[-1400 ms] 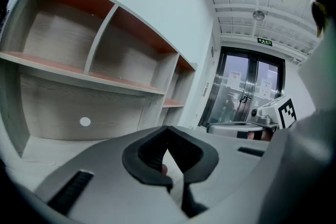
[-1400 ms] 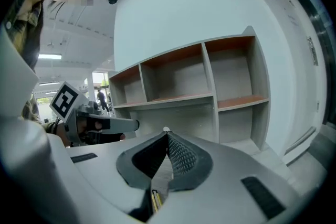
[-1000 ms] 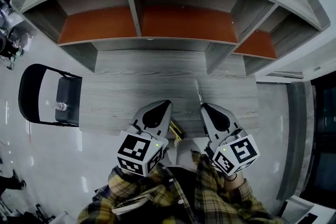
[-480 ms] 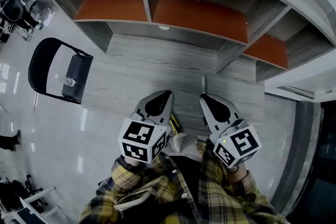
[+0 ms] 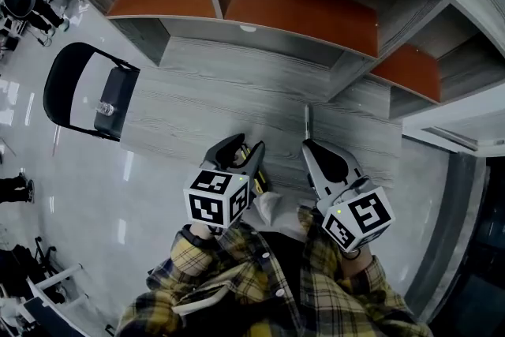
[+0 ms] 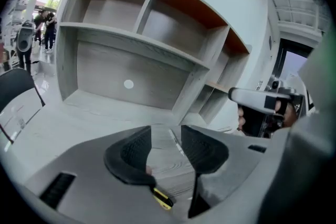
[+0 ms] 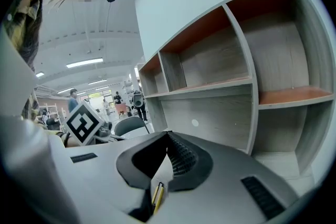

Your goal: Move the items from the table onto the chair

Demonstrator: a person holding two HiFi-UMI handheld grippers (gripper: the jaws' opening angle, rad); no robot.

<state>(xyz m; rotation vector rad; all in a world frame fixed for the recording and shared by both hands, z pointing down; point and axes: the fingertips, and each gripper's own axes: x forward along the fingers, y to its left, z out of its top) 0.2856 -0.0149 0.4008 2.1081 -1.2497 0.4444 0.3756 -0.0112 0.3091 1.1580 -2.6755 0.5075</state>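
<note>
Items lie on your grey table (image 5: 205,102), well right of the black chair (image 5: 57,91). Your left gripper (image 5: 247,144) has dipped toward the near edge. Its jaws have just been opening and now stand wide, with nothing between the pads. A yellow-and-black item (image 5: 259,179) lies just beside it. Your right gripper (image 5: 309,144) is closed and empty, with a slim pen (image 5: 307,118) just beyond. A first pickup looks close.

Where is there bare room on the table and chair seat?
Bare: the table left of the thin stick, and the strip under the shelf unit. Crowded: the near edge, under the right hand-held gripper and the left hand-held gripper, whose empty jaws have just been opening. The chair seat holds one small clear item; the rest is free.
</note>
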